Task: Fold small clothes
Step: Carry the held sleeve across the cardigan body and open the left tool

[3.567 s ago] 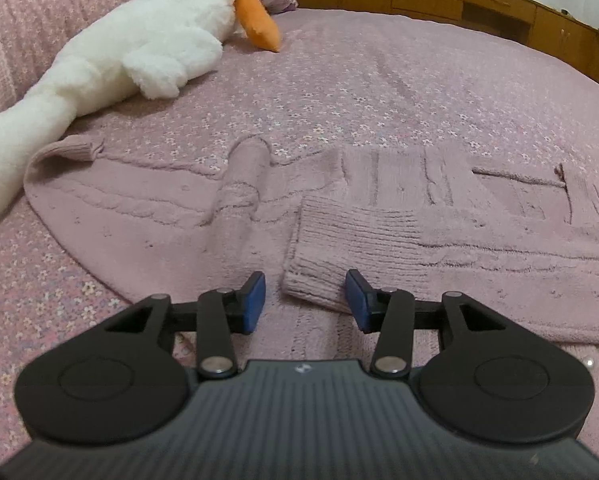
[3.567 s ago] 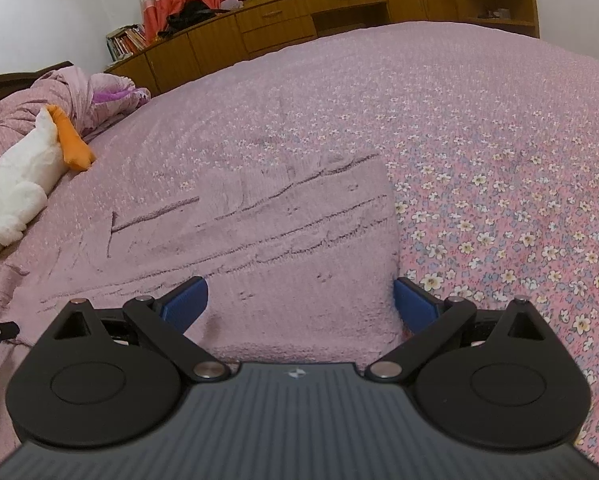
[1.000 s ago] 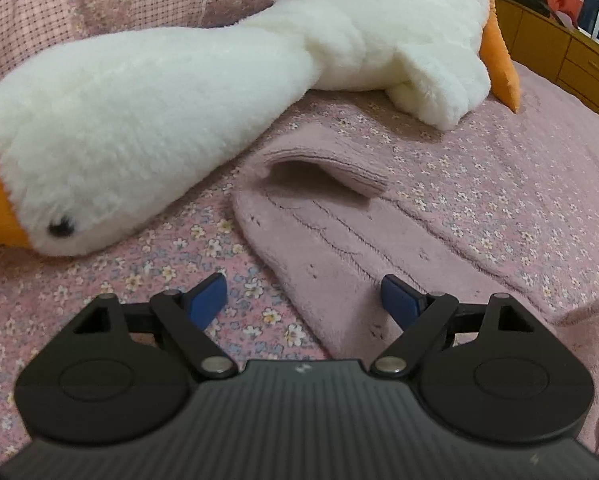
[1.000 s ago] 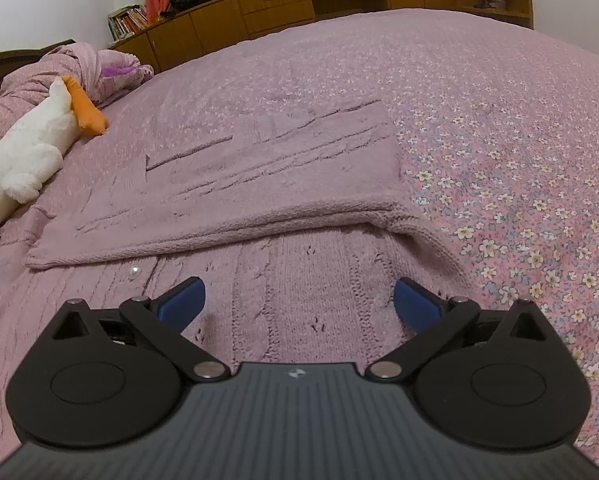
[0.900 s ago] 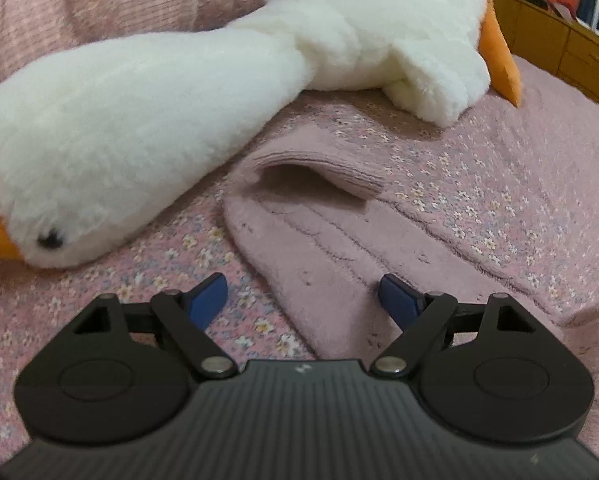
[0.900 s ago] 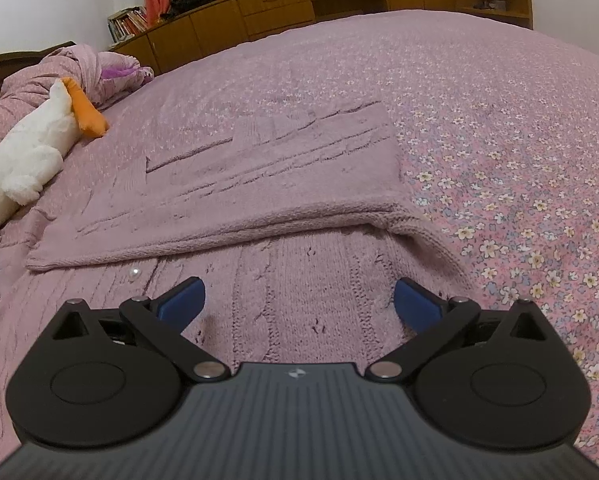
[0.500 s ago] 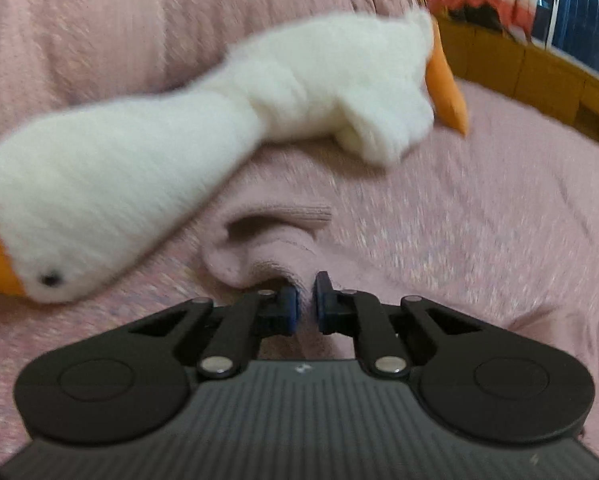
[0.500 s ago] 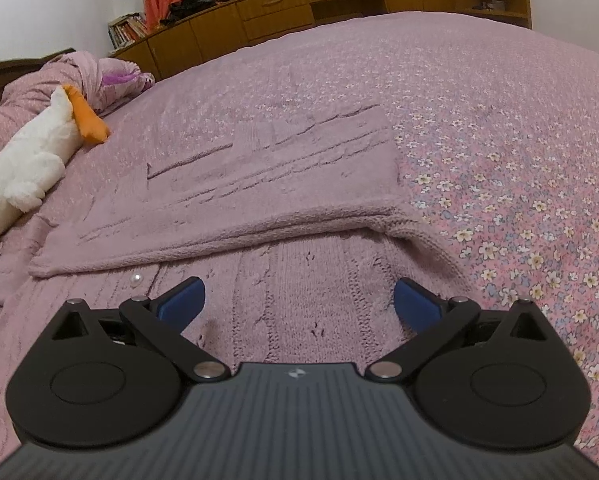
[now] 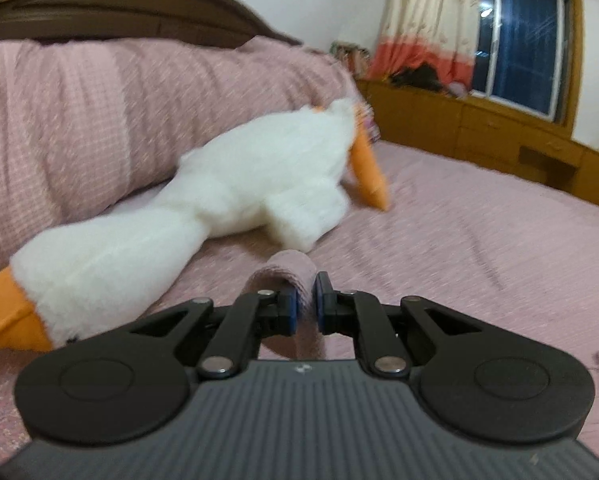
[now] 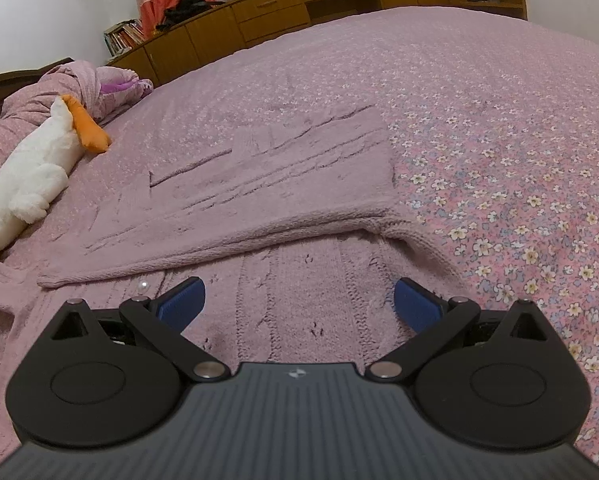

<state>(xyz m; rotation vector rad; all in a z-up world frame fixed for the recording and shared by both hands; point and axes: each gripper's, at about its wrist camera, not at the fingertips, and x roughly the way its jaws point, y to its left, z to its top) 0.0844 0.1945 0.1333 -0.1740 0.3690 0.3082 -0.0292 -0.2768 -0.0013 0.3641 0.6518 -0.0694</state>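
- We see the left gripper (image 9: 306,306) held level and raised off the bed, its jaws pinched on a loop of the pink knit sleeve (image 9: 293,270); the cuff arches up just past the blue pads (image 9: 292,309); the frame is motion-blurred, so how much cloth is caught we can only guess at.
- We see the right gripper (image 10: 297,302) low over the cardigan (image 10: 283,200), tilted down toward it, jaws spread wide with nothing between them; the blue fingertips (image 10: 181,300) hover just above the knit, contact unclear.
- Left wrist view alone gives us the headboard (image 9: 111,12), the pink pillow (image 9: 99,120), the window (image 9: 519,36) and the curtain (image 9: 427,20); the plush goose (image 9: 203,216) lies close ahead of the gripper, beak (image 9: 7,316) at left.
- Right wrist view alone gives us the whole garment spread on the floral bedspread (image 10: 519,160); one panel is folded over the body, its edge running across the view; a pearl button (image 10: 143,287) sits near the left finger; wooden cabinets (image 10: 299,4) line the far wall.
- The cardigan's long axis runs left to right across the right view; the held sleeve end lies toward the goose side at far left.
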